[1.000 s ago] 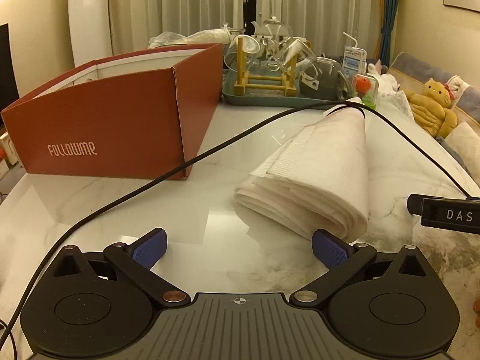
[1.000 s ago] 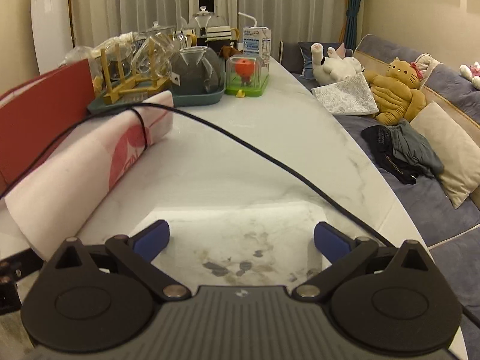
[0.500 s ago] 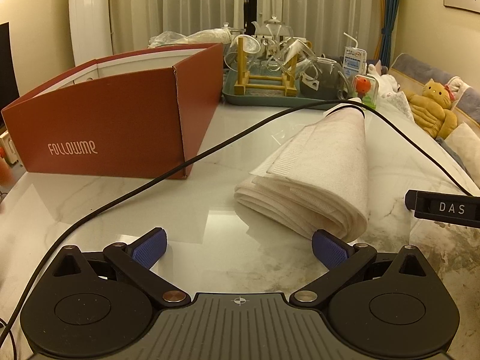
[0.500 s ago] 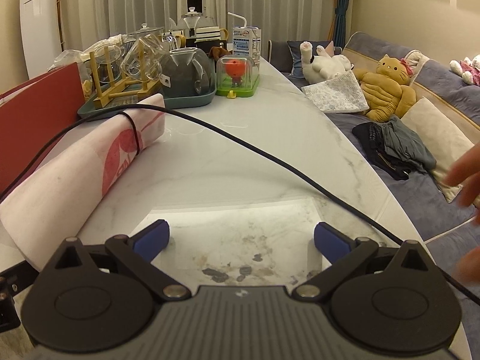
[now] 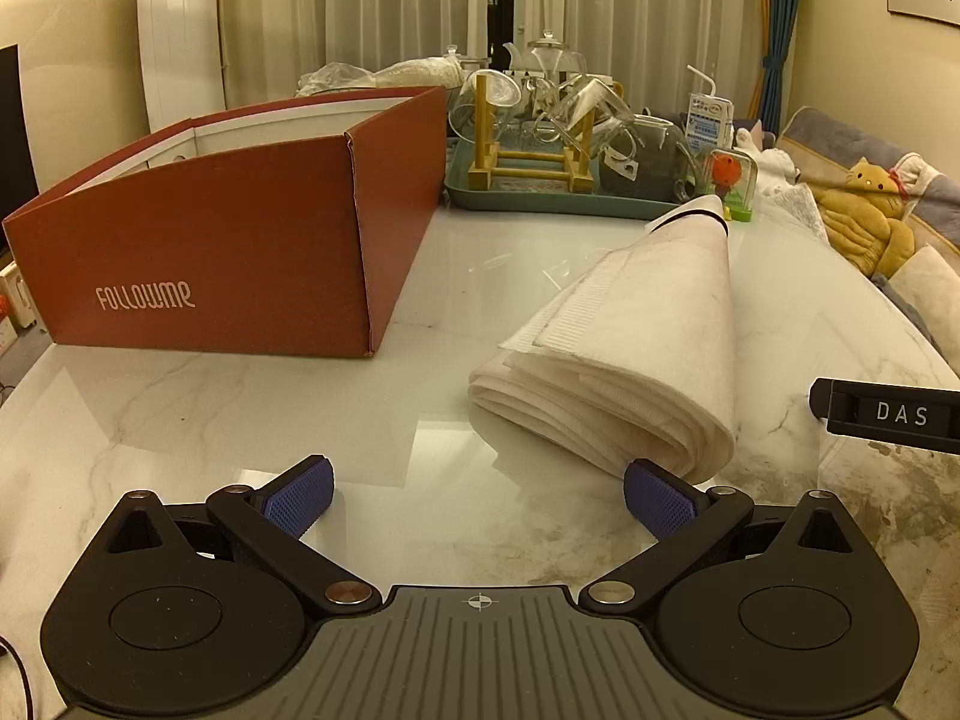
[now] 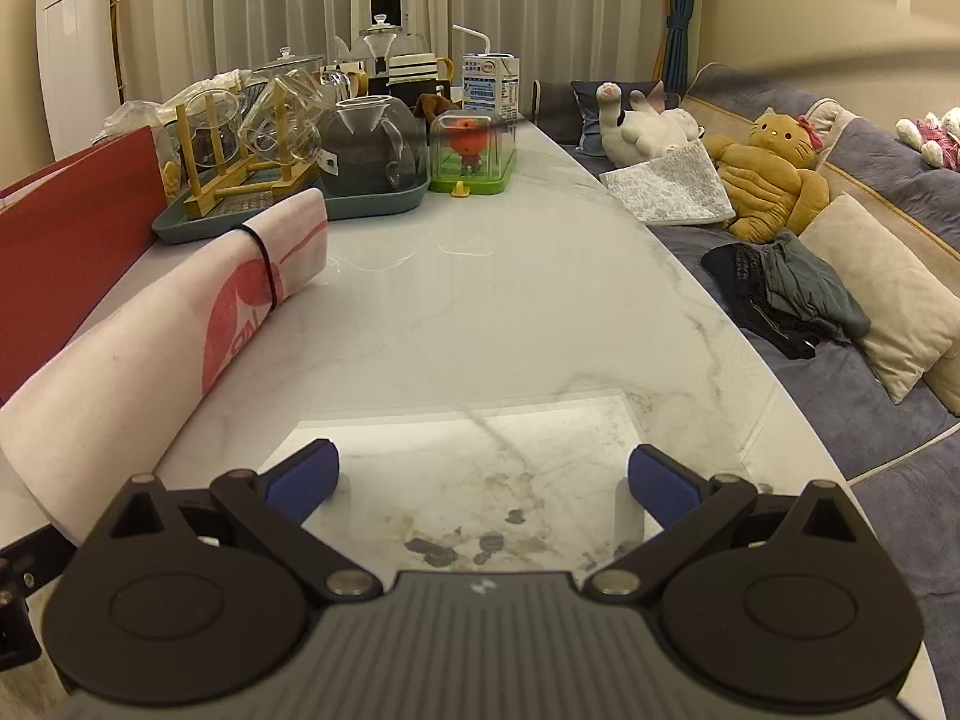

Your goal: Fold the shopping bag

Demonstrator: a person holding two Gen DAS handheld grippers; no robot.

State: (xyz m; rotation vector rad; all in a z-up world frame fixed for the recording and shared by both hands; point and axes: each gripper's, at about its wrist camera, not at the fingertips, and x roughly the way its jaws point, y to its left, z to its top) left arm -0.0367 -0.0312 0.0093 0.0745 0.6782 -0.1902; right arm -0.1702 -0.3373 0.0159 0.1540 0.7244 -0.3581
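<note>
Seemingly near the end: shopping bag [image 5: 648,348] already gathered into a long multi-layered bundle, lying flat on the counter [image 5: 240,408].
Bag position: just ahead and to the right of the left hand-held gripper [image 5: 477,495]; at the far left edge in the right wrist view, beside the red box [image 5: 228,234].
Binding: thin black band [image 6: 264,264] looped around the far narrow end (red print visible on that side).
Near end: layers fanned and loosely stacked, not bound.
Left hand-held gripper: jaws spread wide, grasping nothing, low over bare counter.
Right hand-held gripper [image 6: 483,480]: likewise released, nothing between the blue pads, bag off to its left.
Done, judging by shape: folding and banding.
Left, if anything: tidying the loose near end or setting the bundle aside (cannot tell which is intended).
Background: teal tray [image 5: 540,201] of glassware, well apart from the bag's near end.
</note>
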